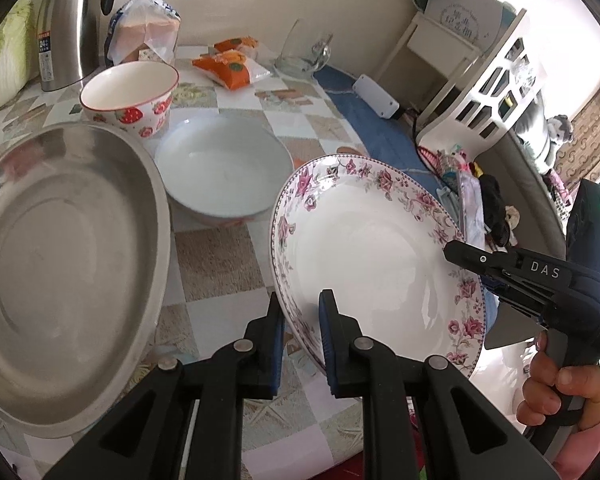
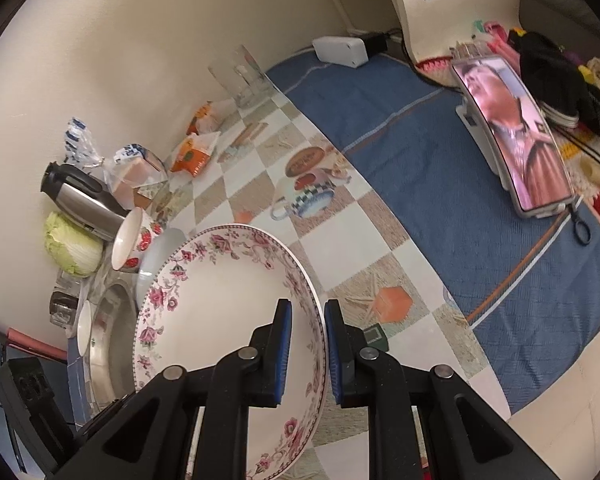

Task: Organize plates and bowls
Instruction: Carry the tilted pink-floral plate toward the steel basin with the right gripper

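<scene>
A white plate with a pink floral rim [image 1: 364,256] is held tilted above the table; it also shows in the right wrist view [image 2: 220,312]. My left gripper [image 1: 300,332] straddles its near rim, jaws close on it. My right gripper [image 2: 305,344] clamps the opposite rim and shows in the left wrist view [image 1: 472,260]. A plain white deep plate [image 1: 224,172] lies on the table behind. A strawberry-patterned bowl [image 1: 130,96] stands further back. A large steel dish [image 1: 60,272] lies at the left.
A steel thermos [image 1: 70,20], bagged bread [image 1: 148,28], orange snack packets [image 1: 230,66] and a glass mug [image 1: 304,52] stand along the wall. A cabbage [image 2: 74,246] lies at the left. A blue cloth [image 2: 420,160] with a playing phone [image 2: 512,136] covers the right.
</scene>
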`<state>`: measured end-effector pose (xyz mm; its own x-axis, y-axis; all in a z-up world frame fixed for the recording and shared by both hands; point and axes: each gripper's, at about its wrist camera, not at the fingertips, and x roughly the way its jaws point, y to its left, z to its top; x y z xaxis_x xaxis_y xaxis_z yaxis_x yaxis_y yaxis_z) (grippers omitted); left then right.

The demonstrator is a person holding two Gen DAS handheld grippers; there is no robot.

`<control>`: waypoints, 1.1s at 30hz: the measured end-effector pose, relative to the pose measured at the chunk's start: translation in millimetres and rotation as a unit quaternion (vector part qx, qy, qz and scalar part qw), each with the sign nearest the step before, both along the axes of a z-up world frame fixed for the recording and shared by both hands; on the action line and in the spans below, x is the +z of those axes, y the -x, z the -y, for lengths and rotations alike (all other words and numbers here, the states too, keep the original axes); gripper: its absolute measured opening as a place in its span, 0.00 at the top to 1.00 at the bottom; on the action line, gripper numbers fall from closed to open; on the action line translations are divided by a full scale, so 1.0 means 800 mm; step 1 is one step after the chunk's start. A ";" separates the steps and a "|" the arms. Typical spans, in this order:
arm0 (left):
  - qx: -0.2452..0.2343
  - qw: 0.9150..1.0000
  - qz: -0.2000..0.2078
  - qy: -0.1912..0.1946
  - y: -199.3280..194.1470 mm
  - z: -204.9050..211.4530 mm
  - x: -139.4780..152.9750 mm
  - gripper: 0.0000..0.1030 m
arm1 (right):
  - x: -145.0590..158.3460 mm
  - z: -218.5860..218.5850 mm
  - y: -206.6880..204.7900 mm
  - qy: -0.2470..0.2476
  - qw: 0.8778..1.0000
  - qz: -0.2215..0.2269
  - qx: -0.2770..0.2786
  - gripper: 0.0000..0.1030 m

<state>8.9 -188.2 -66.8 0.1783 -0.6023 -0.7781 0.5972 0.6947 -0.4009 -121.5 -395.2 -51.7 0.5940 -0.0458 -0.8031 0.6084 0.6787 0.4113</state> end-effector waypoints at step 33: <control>0.181 0.982 0.003 0.058 -0.111 -0.191 0.024 0.83 | 0.059 -0.176 -0.176 0.044 0.986 0.011 0.163 0.83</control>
<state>97.6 -35.1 -47.9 0.4021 -0.5822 -0.7066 0.3217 0.8124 -0.4863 19.3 -254.6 -4.5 0.6053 0.0812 -0.7919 0.3434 0.8709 0.3517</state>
